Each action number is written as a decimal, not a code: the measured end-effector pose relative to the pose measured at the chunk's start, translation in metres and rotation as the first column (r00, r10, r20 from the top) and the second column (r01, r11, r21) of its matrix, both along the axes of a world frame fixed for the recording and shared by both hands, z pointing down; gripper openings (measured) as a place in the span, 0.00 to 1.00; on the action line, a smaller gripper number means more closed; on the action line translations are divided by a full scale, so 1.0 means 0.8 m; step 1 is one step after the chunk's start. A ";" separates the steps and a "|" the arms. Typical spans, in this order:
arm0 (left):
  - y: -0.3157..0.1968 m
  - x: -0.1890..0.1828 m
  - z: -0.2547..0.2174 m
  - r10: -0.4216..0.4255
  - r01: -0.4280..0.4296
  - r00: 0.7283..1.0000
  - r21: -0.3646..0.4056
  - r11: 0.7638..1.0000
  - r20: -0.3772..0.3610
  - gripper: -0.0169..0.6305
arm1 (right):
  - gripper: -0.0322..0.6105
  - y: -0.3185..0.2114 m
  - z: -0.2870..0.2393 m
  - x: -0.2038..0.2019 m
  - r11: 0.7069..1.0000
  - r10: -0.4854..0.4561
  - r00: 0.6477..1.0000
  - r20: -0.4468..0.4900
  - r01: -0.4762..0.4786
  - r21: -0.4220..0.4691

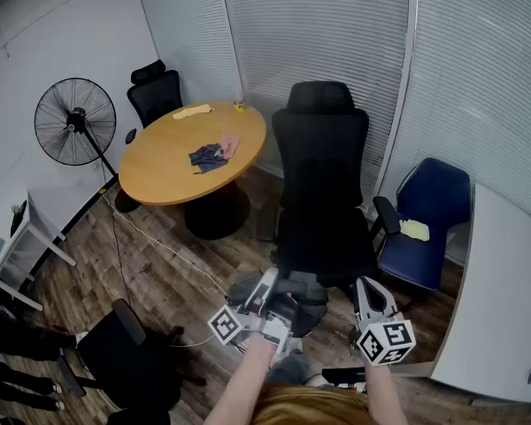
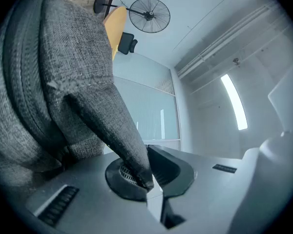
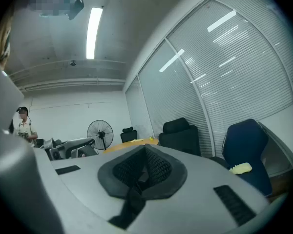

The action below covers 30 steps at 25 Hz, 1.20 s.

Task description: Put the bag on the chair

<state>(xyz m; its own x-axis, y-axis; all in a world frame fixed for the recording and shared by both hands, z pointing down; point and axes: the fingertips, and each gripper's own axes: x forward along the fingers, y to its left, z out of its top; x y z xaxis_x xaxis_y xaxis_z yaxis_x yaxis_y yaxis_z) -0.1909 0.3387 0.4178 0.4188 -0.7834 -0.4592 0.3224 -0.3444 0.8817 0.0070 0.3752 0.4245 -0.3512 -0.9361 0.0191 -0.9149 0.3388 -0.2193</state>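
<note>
left claw clamped on grey bag strap; right claw closed, empty; black chair ahead, round table beyond.

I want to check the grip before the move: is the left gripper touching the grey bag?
Touching. The left gripper view shows the left gripper with its jaws closed on the strap of the grey bag.
</note>
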 end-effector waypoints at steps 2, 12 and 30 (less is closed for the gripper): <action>-0.003 -0.005 -0.006 -0.014 0.014 1.000 0.007 1.000 -0.012 0.06 | 0.07 0.003 0.001 0.001 1.000 0.011 1.000 -0.014 -0.011 -0.004; -0.007 0.007 -0.015 -0.013 0.013 0.998 -0.007 1.000 -0.055 0.06 | 0.07 0.021 0.000 0.018 0.999 0.040 0.998 -0.049 -0.041 -0.012; -0.098 0.072 0.013 0.037 -0.041 0.998 -0.077 0.996 -0.053 0.06 | 0.07 -0.062 0.018 0.078 0.995 0.078 0.996 -0.038 -0.081 -0.063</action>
<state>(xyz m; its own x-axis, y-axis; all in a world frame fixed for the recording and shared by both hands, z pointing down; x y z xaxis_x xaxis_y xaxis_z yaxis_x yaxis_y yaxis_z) -0.1333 0.2602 0.4282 0.4275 -0.8010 -0.4190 0.3796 -0.2616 0.8874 0.0694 0.3256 0.4386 -0.2739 -0.9575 0.0909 -0.9459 0.2510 -0.2055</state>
